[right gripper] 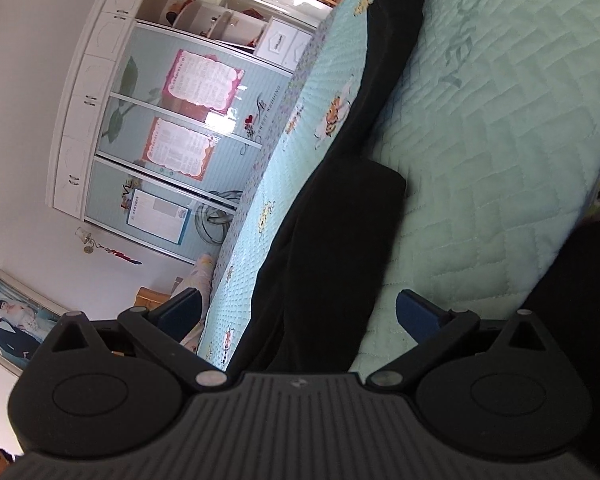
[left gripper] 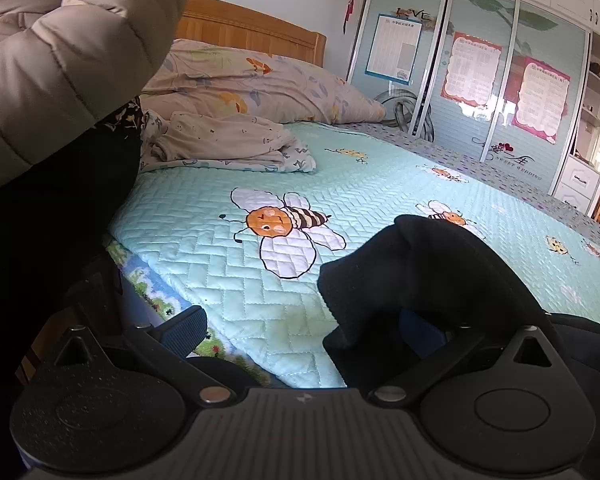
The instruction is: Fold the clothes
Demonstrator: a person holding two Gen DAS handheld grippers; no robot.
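Black garment (right gripper: 340, 216) lies on the bed (right gripper: 500, 140), running up the middle of the right view. Both grippers, left (left gripper: 300, 328) and right (right gripper: 300, 312), have jaws wide apart; garment cloth drapes over the left's right finger.

Left wrist cam sits low at the near bed edge, upright, looking across the bee quilt (left gripper: 228, 264) toward the far headboard (left gripper: 252, 28) and wardrobe (left gripper: 476, 76). Right wrist cam's rolled sideways, close over the same quilt (right gripper: 500, 160). Both share quilt, wardrobe (right gripper: 172, 128) & black garment (left gripper: 428, 276) (right gripper: 340, 240).
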